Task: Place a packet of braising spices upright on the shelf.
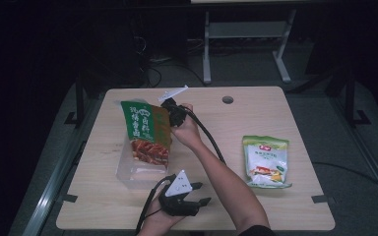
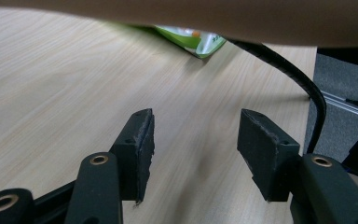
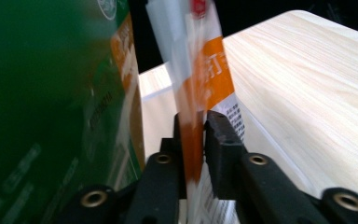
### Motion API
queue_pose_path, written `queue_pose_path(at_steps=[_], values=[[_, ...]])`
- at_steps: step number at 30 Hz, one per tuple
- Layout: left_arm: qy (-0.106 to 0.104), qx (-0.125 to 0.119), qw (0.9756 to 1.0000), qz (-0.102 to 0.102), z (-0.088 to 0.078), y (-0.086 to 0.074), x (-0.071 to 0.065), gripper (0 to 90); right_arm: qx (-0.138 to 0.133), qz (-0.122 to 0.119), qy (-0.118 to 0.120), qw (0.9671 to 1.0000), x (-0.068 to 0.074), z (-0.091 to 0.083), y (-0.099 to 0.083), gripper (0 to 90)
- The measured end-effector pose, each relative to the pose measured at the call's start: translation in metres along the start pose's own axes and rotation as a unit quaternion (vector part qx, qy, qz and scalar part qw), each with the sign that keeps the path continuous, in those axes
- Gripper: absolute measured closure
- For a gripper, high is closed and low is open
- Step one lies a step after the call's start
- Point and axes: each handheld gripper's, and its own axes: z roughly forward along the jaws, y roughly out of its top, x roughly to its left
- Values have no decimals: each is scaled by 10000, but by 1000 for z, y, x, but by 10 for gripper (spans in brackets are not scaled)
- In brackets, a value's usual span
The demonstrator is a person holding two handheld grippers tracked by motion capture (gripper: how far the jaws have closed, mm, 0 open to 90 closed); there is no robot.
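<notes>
Nearest to us, our left gripper (image 1: 197, 194) hovers low over the front edge of the table (image 1: 103, 211), its jaws standing apart with nothing between them; the left gripper view confirms bare wood in the gap. Further out, our right gripper (image 1: 170, 110) pinches the edge of the green snack bag (image 1: 145, 130), which stands upright in the clear plastic bin (image 1: 128, 174) near the table's left middle. In the right gripper view the pads (image 3: 216, 140) sit close on either side of the bag's orange seam, so we read it as gripped, though only thinly.

The risk, as we judge it, is the bag slipping or toppling sideways out of the bin, since the hold is on a narrow film edge and the bag stands tall.

The high view shows the second pouch (image 1: 266, 160) lying flat at the right; the left gripper view catches just its corner (image 2: 200, 42) under our forearm.
</notes>
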Motion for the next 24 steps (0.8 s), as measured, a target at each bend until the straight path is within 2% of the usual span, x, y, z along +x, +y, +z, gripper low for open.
queue_pose_path(at_steps=[1,3,10,14,16,17,18,20,24], values=[[-1,7,10000,-5,0,0,0,452,0,0,0,10000,0,0,0,804],[-3,11,10000,-16,0,0,0,451,86,-15,-123,9999,-2,-5,0,743],[-30,30,10000,-21,1,0,0,447,487,111,-85,9987,-6,-22,-17,700],[-34,28,10000,-17,2,0,0,445,797,53,-112,9967,-4,-20,-30,752],[-38,33,10000,-19,2,1,0,446,770,37,-156,9969,-3,-19,-31,788],[-39,28,10000,-22,2,1,0,446,798,4,-176,9967,-2,-20,-31,852],[-40,30,10000,-19,2,1,0,446,844,-143,-196,9961,-3,-19,-31,872],[-38,21,10000,-31,2,1,0,447,919,-267,-272,9950,-2,-19,-30,890],[-35,23,10000,-49,2,1,1,446,999,-250,-253,9944,-1,-18,-30,900]])
